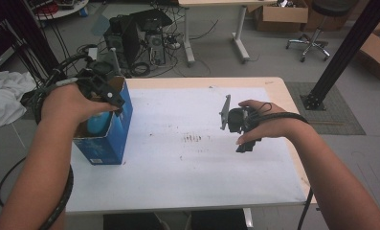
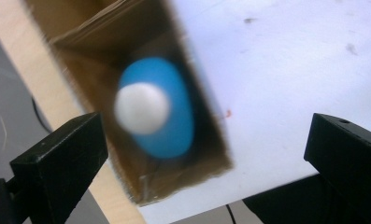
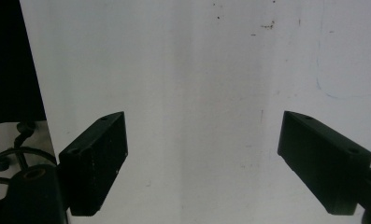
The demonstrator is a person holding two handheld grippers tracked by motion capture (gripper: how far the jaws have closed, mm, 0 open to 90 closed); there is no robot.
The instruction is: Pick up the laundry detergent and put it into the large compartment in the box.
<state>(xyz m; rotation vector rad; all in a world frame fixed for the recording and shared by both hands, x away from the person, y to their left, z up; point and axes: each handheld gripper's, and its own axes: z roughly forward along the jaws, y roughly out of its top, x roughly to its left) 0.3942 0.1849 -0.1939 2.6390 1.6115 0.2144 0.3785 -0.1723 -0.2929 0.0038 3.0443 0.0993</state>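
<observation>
From where I stand, the left gripper [image 1: 112,98] hangs right over the open top of the blue box [image 1: 106,139], which stands upright near the left edge of the white table [image 1: 187,167]; its jaws are spread wide with nothing between them, one to each side of the opening in the left gripper view. Down inside the box [image 2: 146,182] sits a blue bottle [image 2: 169,121] with a white cap [image 2: 141,108], standing upright and a little blurred. My guess is the step is either fetching that bottle out or having just let it go; if it is a fetch, the jaws should drop straight down, centred on the cap, clear of the cardboard walls, and only then close, since a crooked entry could tip the box. Farther across, the right gripper [image 1: 242,139] hovers over the bare middle of the table [image 3: 197,70], its jaws also spread apart and empty, well apart from the box. Counting up: one box, one bottle, one cap, two grippers. Beyond the table stand a computer tower [image 1: 130,36] and a stool [image 1: 317,28] on the floor.
</observation>
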